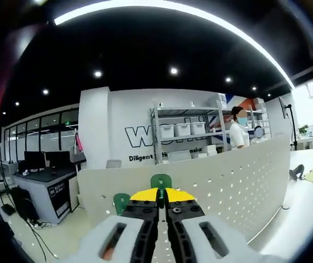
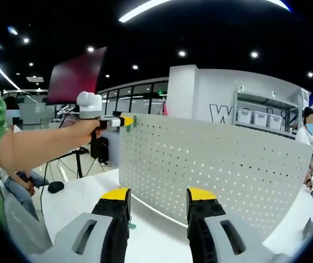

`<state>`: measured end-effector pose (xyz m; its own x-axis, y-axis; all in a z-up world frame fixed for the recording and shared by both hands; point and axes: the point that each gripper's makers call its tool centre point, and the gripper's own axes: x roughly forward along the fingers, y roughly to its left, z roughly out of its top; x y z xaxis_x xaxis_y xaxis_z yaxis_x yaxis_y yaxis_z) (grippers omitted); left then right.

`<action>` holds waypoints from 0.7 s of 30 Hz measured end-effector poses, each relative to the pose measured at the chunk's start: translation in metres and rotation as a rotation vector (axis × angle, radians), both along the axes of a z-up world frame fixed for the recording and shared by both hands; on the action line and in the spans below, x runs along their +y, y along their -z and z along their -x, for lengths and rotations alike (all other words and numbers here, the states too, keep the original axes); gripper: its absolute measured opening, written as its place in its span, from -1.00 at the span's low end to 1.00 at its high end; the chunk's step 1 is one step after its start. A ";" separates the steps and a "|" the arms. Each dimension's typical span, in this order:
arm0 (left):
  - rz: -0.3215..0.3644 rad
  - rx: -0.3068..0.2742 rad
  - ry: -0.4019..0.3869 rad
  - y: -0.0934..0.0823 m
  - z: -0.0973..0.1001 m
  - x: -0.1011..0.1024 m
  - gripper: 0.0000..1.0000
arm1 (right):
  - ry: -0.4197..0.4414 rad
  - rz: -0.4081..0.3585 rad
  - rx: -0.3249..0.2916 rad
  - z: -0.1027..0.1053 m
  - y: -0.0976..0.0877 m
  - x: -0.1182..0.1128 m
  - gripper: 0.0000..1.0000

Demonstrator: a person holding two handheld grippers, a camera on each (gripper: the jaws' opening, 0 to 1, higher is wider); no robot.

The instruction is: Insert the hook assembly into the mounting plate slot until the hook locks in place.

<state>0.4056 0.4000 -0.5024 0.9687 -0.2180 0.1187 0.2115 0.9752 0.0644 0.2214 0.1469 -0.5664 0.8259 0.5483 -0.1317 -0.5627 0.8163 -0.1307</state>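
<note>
Left claw (image 1: pixel 162 198): yellow-tipped jaws pressed together at the top edge of the mounting plate (image 1: pixel 227 181); a green hook (image 1: pixel 161 181) rises just beyond the tips, grip unclear.
Second green hook (image 1: pixel 121 201): just left, on the same edge.
Right claw (image 2: pixel 159 196): jaws wide apart, empty, facing the plate.
Plate: white, flat, perforated, upright on the white desk (image 2: pixel 91 192).
</note>
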 end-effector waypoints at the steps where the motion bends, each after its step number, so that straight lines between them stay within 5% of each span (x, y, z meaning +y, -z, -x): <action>1: 0.006 -0.003 -0.005 0.000 -0.001 0.000 -0.93 | 0.001 0.000 0.000 0.000 0.000 0.000 -0.18; 21: 0.089 -0.062 -0.038 -0.003 -0.009 0.006 -0.94 | 0.004 -0.002 0.004 0.002 -0.001 -0.001 -0.21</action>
